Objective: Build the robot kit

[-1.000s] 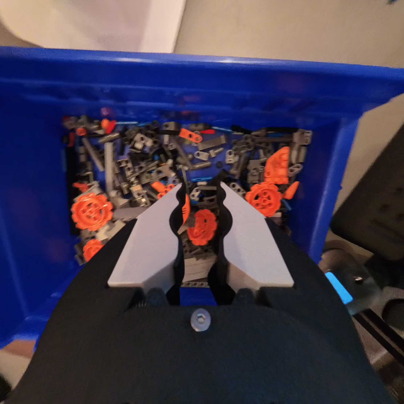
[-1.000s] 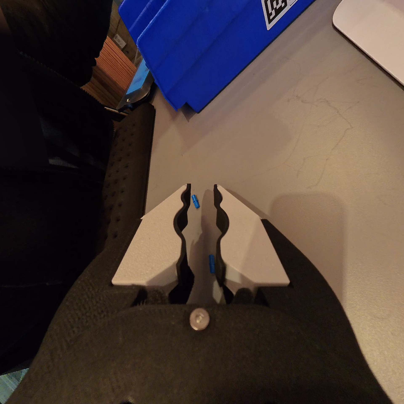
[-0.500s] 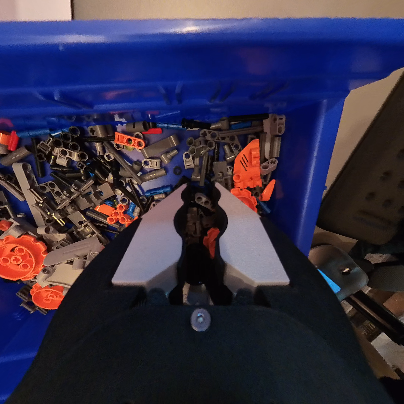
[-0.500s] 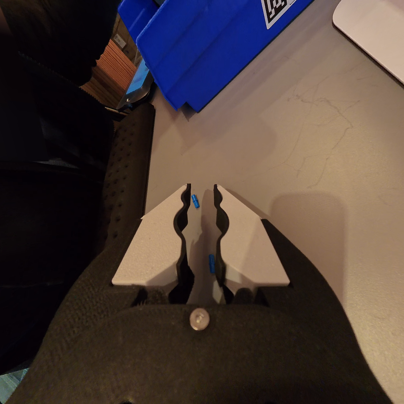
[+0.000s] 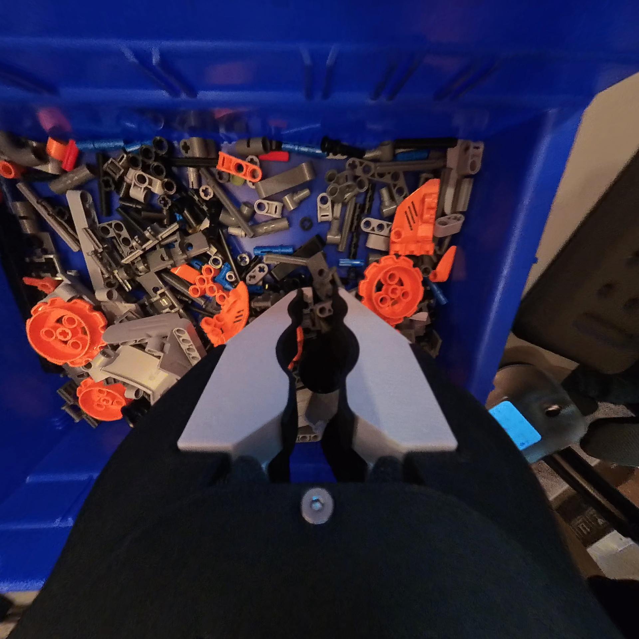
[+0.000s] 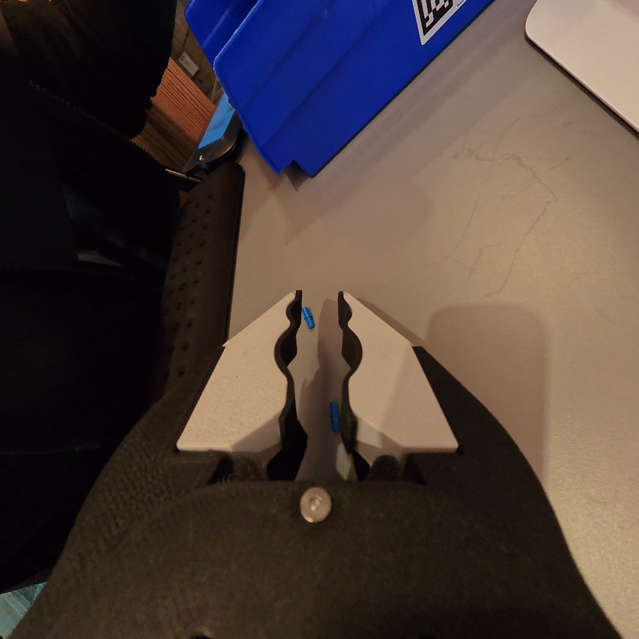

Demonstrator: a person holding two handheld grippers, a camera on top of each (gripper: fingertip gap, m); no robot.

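Observation:
My left gripper [image 5: 318, 297] is inside a blue bin [image 5: 311, 79] of loose grey, black and orange building parts. Its fingers are closed on a dark grey and black part [image 5: 320, 276] that sticks out past the tips, with a black round section between the jaws. An orange toothed wheel [image 5: 391, 289] lies just right of the tips, and an orange curved panel [image 5: 230, 313] just left. My right gripper [image 6: 320, 294] hangs over a beige table [image 6: 449, 224], slightly open and empty. Two small blue pins lie on the table between its fingers, one near the tips [image 6: 307, 317], one farther back [image 6: 334, 416].
The bin's right wall [image 5: 501, 259] stands close to the left gripper. In the right wrist view the blue bin [image 6: 328, 76] sits at the far table edge, a white board [image 6: 594, 52] lies at the top right, and a dark perforated chair [image 6: 193, 276] borders the table's left edge. Tip to tip, the grippers are about 25 centimetres apart.
The left gripper's fingers narrowed around a dark part among the pile, and it has drawn back a little, so more of the bin shows. The right gripper and blue pins have not moved.

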